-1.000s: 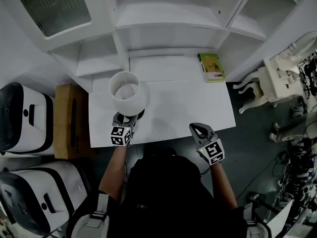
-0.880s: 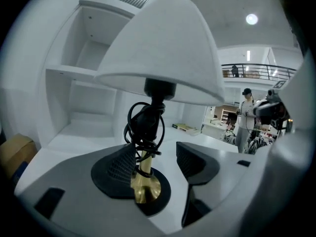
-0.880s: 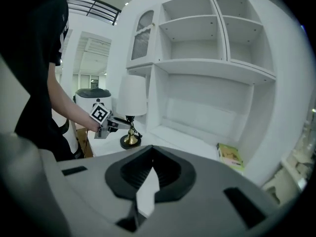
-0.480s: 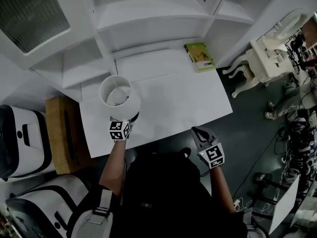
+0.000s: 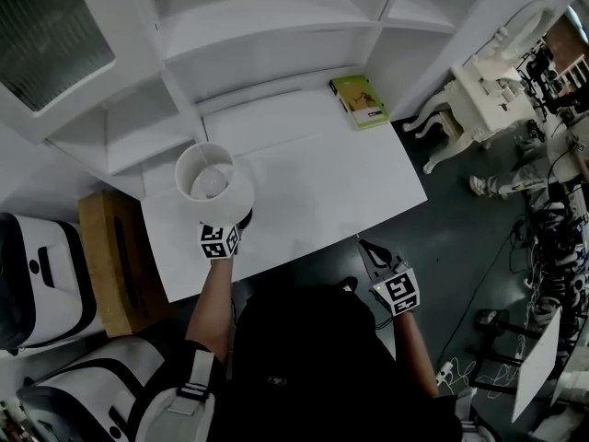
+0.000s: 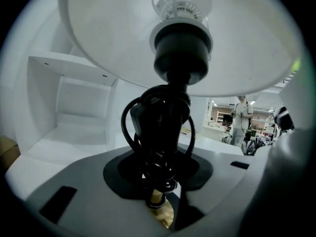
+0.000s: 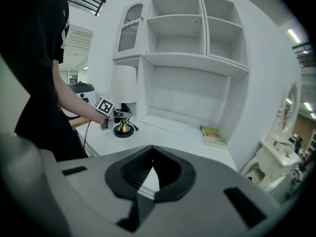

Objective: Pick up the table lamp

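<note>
WITHIN REACH: The table lamp [image 5: 213, 180] stands upright at the near-left corner of the tabletop [image 5: 317, 178]. Its brass stem [image 6: 157, 197] rises straight between the left tongs [image 7: 117, 114], which reach in almost level from the near edge and are closing around it, not yet visibly biting. The right tongs [image 5: 368, 250], pressed together and empty, hang off the near edge, well apart. The lift looks to be the left's.
</note>
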{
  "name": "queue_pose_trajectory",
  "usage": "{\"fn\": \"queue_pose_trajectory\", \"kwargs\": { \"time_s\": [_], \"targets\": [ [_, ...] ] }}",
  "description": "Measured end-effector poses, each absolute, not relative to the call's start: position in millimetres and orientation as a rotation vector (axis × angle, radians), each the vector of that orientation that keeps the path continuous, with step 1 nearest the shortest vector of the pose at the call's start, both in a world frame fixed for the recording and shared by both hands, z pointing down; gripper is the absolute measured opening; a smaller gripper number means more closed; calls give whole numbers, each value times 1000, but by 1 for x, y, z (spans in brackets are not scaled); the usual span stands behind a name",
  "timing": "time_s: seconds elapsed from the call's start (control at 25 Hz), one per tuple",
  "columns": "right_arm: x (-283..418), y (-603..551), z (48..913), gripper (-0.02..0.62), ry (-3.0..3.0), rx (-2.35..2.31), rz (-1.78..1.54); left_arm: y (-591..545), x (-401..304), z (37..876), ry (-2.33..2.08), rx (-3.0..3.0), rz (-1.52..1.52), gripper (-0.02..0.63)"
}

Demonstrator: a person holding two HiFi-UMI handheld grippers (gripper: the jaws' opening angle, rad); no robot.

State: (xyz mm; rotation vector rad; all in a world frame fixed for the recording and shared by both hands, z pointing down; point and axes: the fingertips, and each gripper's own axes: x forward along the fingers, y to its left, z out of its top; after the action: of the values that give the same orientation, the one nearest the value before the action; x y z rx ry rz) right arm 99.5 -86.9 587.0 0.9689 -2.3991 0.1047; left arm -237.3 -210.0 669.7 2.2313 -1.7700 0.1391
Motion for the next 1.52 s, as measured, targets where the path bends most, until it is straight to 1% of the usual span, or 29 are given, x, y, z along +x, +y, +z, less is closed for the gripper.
{"fn": "queue_pose_trajectory", "kwargs": {
  "time_s": [0.2, 0.92, 1.52],
  "targets": [
    [100, -88, 588, 8, -2397, 971, 95, -210, -240, 668, -1781, 2228, 113, 110],
    [118, -81, 585, 8, -2419, 1047, 121, -205, -213, 644, -1687, 2304, 130, 101],
    [145, -91, 579, 8, -2410, 1190, 158, -209, -180, 561, -1592, 2469, 90, 101]
  ]
}}
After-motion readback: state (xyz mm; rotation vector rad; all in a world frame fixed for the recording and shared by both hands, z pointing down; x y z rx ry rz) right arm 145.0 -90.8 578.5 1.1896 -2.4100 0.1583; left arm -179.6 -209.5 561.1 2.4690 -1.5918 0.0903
